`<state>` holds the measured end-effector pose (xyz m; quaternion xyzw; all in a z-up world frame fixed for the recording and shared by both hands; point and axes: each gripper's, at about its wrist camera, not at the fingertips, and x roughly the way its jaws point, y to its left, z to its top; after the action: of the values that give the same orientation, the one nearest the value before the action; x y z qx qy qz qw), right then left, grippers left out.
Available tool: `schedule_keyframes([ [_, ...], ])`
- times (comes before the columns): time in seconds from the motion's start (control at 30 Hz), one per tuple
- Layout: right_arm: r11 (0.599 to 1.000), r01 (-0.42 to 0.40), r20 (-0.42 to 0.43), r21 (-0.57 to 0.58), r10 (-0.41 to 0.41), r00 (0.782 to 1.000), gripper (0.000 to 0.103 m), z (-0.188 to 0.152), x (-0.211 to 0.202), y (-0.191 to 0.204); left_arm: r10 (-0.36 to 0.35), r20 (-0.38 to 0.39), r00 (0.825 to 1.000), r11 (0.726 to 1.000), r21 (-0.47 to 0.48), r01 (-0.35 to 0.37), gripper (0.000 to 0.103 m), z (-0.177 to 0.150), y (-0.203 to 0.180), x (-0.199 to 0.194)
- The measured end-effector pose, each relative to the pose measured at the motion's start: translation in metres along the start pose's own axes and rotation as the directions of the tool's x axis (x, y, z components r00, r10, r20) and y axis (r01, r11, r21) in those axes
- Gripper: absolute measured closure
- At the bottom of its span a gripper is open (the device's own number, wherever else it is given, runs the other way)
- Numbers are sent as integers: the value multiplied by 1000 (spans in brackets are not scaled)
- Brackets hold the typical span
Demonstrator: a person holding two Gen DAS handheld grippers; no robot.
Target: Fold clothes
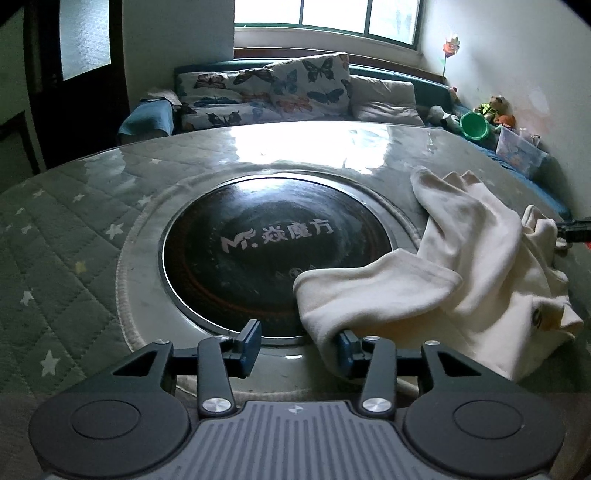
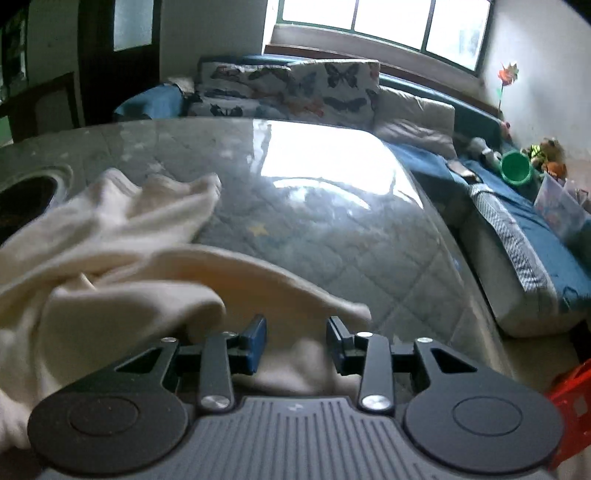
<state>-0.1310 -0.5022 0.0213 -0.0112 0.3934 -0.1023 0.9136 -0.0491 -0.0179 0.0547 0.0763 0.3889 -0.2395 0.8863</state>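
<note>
Both tongs stood released: left gripper (image 1: 297, 349) beside the garment's (image 1: 461, 266) hem, right gripper (image 2: 295, 341) over it. Soft, light, floppy; it lay rumpled at the table's (image 1: 92, 221) three o'clock, probably best pinched at a hem.

Daylight is pouring through the window (image 1: 325, 16) above a blue sofa (image 2: 424, 86), where butterfly cushions (image 1: 310, 83) are leaning below the sill.
</note>
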Motion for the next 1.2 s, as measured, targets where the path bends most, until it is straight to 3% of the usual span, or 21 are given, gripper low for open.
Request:
schedule_keyframes([
  [0.2, 1000, 19, 17, -15, -19, 1000, 67, -8, -9, -2, 22, 9, 1000, 999, 38, -22, 57, 1, -6, -3],
  [0.47, 993, 122, -30, 5, -121, 992, 67, -14, -19, -26, 53, -21, 998, 999, -4, -53, 55, -11, 9, 0],
  [0.6, 997, 60, -5, 38, -60, 998, 67, -15, -33, -27, 48, 5, 999, 999, -2, -48, 52, -9, 10, -8],
  [0.7, 995, 93, -2, 17, -93, 996, 67, -17, -34, -24, 55, 24, 998, 998, 3, -55, 51, -5, 11, -13],
  [0.87, 992, 76, -18, 99, -75, 997, 67, -21, -23, -34, 56, 47, 997, 997, 41, -58, 48, -4, 7, -21],
  [0.93, 993, 58, -11, 102, -57, 998, 76, -22, -24, -33, 65, 44, 997, 996, 60, -68, 47, -5, 5, -22],
  [0.97, 994, 49, -7, 96, -48, 999, 90, -23, -25, -31, 70, 41, 997, 995, 67, -72, 47, -6, 4, -22],
  [1.0, 995, 54, -3, 83, -54, 999, 96, -23, -26, -30, 74, 38, 997, 995, 66, -76, 46, -6, 5, -22],
  [1.2, 981, 194, 15, 34, -194, 981, 96, -25, -38, -43, 83, 31, 996, 994, 68, -85, 42, -8, 9, -21],
])
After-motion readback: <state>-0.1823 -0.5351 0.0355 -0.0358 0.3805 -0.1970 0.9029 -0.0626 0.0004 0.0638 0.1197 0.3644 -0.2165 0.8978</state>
